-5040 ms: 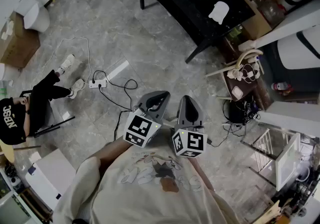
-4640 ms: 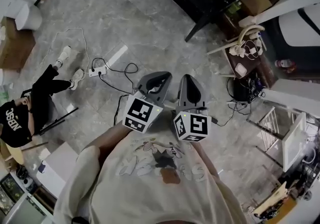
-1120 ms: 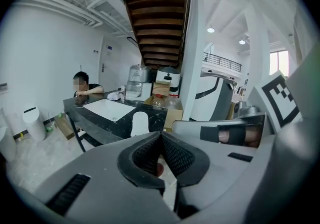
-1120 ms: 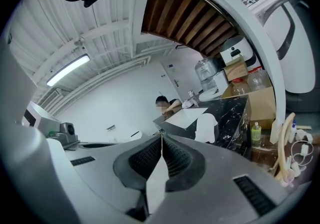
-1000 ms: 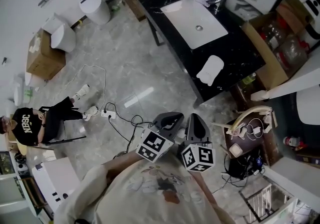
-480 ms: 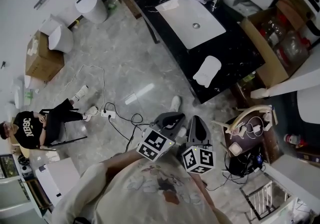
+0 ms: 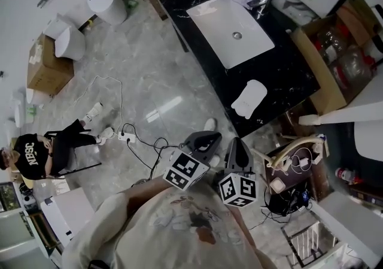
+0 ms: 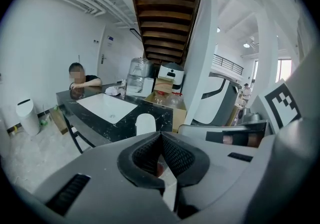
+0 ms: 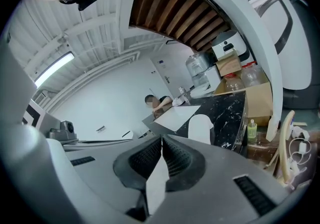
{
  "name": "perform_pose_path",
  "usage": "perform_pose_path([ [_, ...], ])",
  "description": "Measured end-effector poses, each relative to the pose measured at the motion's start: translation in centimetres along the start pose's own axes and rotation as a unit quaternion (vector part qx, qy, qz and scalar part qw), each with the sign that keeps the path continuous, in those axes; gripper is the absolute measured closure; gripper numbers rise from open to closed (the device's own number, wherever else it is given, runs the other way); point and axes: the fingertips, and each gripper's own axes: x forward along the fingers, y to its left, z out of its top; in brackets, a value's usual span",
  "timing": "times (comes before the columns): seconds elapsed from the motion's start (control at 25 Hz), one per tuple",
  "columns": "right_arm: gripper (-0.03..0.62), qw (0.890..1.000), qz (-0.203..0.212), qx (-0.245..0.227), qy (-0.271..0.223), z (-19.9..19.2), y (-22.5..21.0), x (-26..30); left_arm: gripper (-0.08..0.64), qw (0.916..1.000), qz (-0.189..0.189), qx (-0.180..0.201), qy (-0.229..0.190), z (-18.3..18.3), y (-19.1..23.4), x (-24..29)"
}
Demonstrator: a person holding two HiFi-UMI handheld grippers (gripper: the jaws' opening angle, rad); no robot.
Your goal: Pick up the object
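While the person holds both tools side by side over the grey floor (image 7: pixel 149 76), the left tool (image 7: pixel 205 137) has its jaws pressed together on nothing, and the right tool (image 7: pixel 237 142) is likewise closed and empty. The white object (image 7: pixel 249 99) lies at the near end of the black table (image 7: pixel 284 70), on the near side of the white basin (image 7: pixel 230 25), beyond both tools and well apart from them. Another person (image 7: pixel 33 157) sits far left.

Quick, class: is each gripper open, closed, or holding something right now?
Left gripper: closed, holding nothing.
Right gripper: closed, holding nothing.
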Motion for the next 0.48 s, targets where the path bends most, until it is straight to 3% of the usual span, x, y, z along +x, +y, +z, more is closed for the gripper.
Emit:
perform_pose_path([
  [0.48, 0.572, 0.999, -0.033, 0.008, 0.003, 3.8, -1.4, 6.6, 0.552, 0.9994, -0.030, -0.012, 0.009, 4.2, 4.8, 4.9],
])
